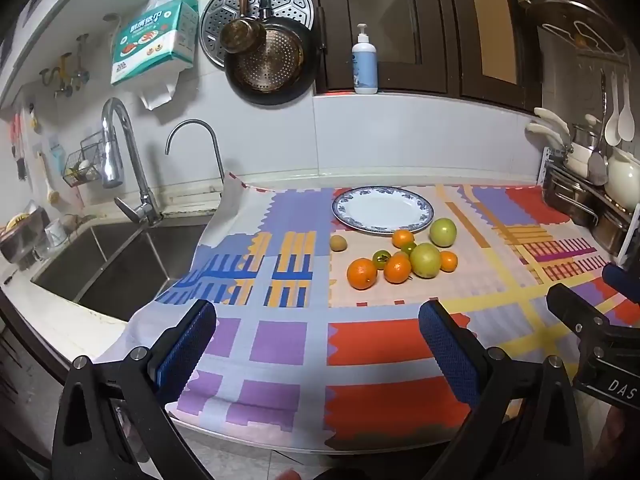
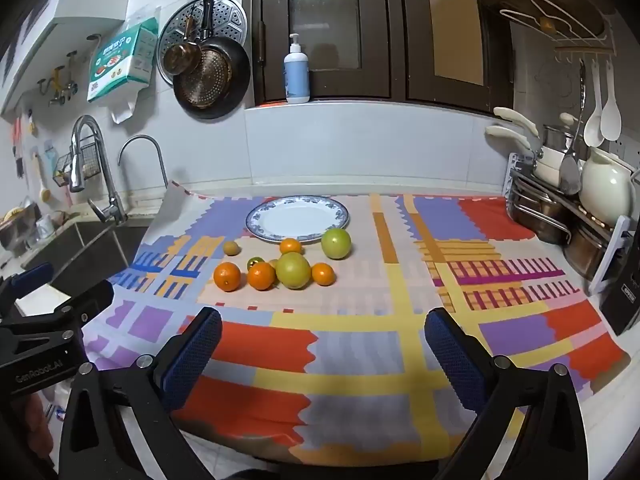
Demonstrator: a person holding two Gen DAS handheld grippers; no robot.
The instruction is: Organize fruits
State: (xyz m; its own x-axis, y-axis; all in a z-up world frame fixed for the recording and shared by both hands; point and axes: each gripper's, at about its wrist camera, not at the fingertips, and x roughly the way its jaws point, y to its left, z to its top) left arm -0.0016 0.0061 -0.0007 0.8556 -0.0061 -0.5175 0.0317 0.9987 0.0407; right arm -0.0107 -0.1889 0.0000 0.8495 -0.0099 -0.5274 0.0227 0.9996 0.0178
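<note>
A white plate with a blue patterned rim (image 1: 340, 210) (image 2: 256, 220) lies bare at the back of the patterned cloth. In front of it sits a cluster of fruit: several oranges (image 1: 361, 273) (image 2: 227, 276), two large green fruits (image 1: 425, 260) (image 2: 293, 270) (image 1: 443, 232) (image 2: 336, 243), small green tomatoes (image 1: 381, 258) and a brown kiwi (image 1: 338, 243) (image 2: 231, 247) off to the left. My left gripper (image 1: 320, 312) hovers open over the cloth's near edge, well short of the fruit. My right gripper (image 2: 322, 320) is open beside it, equally far back, nothing between its pads.
A steel sink (image 1: 112, 264) with two taps lies left of the cloth. A dish rack with pots and a white jug (image 2: 604, 192) stands at the right. Pans hang on the wall, and a pump bottle (image 1: 364, 62) stands on the ledge behind.
</note>
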